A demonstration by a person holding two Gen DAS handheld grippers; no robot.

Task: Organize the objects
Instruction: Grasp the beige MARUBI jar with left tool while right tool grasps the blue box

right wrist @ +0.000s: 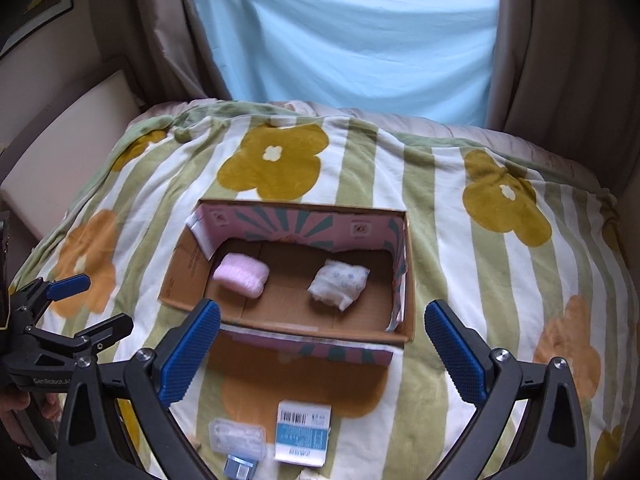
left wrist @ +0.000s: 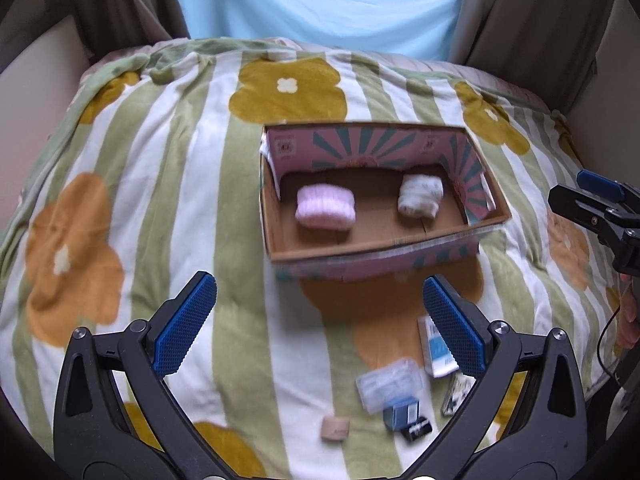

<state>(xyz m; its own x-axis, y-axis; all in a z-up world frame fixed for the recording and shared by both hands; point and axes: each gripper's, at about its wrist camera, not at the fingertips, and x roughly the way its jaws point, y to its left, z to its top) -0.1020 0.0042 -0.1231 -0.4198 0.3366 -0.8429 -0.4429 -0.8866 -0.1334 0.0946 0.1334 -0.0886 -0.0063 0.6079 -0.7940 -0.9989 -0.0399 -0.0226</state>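
Box (left wrist: 372,256), on bed blanket (left wrist: 168,168): holds pink roll (left wrist: 325,210), white roll (left wrist: 420,199). Near its front: clear case (left wrist: 390,384), blue-white carton (right wrist: 303,432). Left tool (left wrist: 320,324), right tool (right wrist: 322,354): released, empty. Next, likely: grasp one, box it.

Both wrist cameras look forward and down from above the striped floral blanket (left wrist: 168,168), left view set left of the right; both share the open pink-lined cardboard box (right wrist: 400,332) mid-frame.
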